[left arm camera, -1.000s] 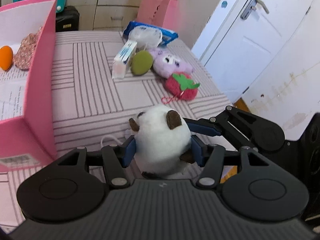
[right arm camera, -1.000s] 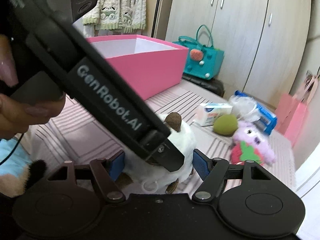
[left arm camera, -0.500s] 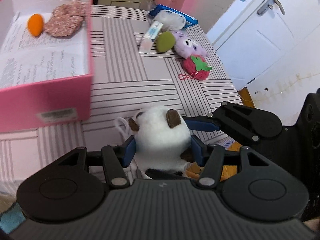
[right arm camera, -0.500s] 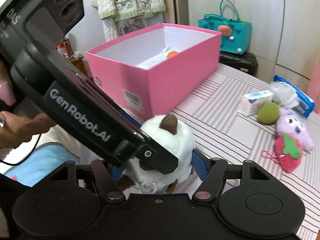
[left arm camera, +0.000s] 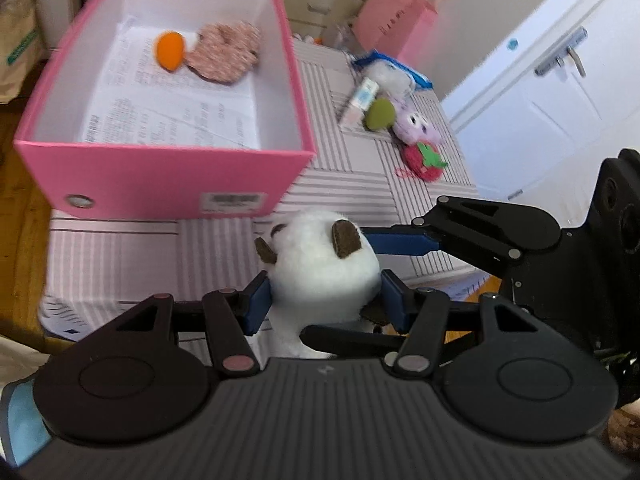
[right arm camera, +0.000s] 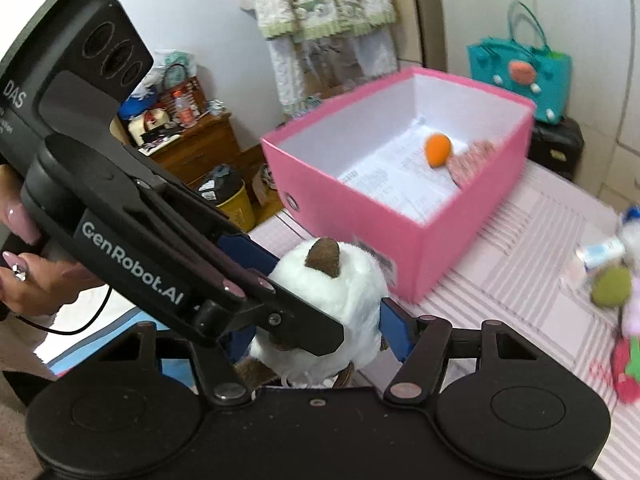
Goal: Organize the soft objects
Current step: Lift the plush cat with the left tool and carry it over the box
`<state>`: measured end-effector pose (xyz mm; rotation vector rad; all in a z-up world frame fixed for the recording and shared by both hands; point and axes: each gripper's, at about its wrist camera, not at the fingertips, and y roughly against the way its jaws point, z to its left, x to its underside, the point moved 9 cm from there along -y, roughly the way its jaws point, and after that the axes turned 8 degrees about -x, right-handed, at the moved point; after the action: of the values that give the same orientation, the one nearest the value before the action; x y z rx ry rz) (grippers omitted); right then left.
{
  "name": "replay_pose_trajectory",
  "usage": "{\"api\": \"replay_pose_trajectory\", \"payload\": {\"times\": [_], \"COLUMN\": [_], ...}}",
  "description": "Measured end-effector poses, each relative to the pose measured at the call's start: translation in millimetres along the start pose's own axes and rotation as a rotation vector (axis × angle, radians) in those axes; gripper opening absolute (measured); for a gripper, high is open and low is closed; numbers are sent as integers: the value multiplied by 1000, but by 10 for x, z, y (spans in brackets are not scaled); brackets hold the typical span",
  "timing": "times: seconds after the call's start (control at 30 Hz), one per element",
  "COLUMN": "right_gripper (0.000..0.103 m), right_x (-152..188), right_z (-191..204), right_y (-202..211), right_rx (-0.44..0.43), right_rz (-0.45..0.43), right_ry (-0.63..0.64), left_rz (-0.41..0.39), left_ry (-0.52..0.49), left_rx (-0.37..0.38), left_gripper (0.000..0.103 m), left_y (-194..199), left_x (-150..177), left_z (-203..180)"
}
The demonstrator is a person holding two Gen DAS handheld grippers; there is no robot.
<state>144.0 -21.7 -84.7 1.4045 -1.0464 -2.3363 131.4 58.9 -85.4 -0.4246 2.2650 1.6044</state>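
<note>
Left wrist view — white plush (left arm camera: 320, 264) pinched by both grippers, short of pink box (left arm camera: 168, 184).
Left gripper (left arm camera: 322, 300) pads press it; right gripper (right arm camera: 320, 330) jaws closing on it — clear the rim before release.

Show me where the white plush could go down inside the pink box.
The pink box is bare over its near half, where only printed paper lines the floor. The far end is crowded: an orange ball touching a pink floral pouch. Both grippers flank the white plush.

Pink-striped table (left arm camera: 352, 184) under pink box (left arm camera: 168, 184), strawberry plush (left arm camera: 424, 158), purple plush (left arm camera: 416, 128), perhaps a tissue pack (left arm camera: 360, 100).
</note>
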Motion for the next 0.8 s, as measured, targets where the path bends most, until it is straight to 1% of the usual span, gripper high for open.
{"api": "replay_pose_trajectory", "payload": {"times": [0.17,0.4,0.57,0.8], "right_gripper": [69,69,69,69], "right_x": [-242,-706,-1036,-1465], "right_z": [185,209,31,-372], "right_y": [-26,29,-40,-203], "right_rx": [-9,0,-11,1], "right_rz": [-17,-87,-138,-179], "right_ry": [56,118,113,87], "left_rz": [-77,-205,-275,-371], "left_ry": [9,2,16,50], "left_rx": [-38,-58,-61,-58], "left_gripper": [55,55,55,55], "left_y": [243,537,581,462], "left_x": [-117,-446,-776,-1322], "left_z": [141,260,389,574]}}
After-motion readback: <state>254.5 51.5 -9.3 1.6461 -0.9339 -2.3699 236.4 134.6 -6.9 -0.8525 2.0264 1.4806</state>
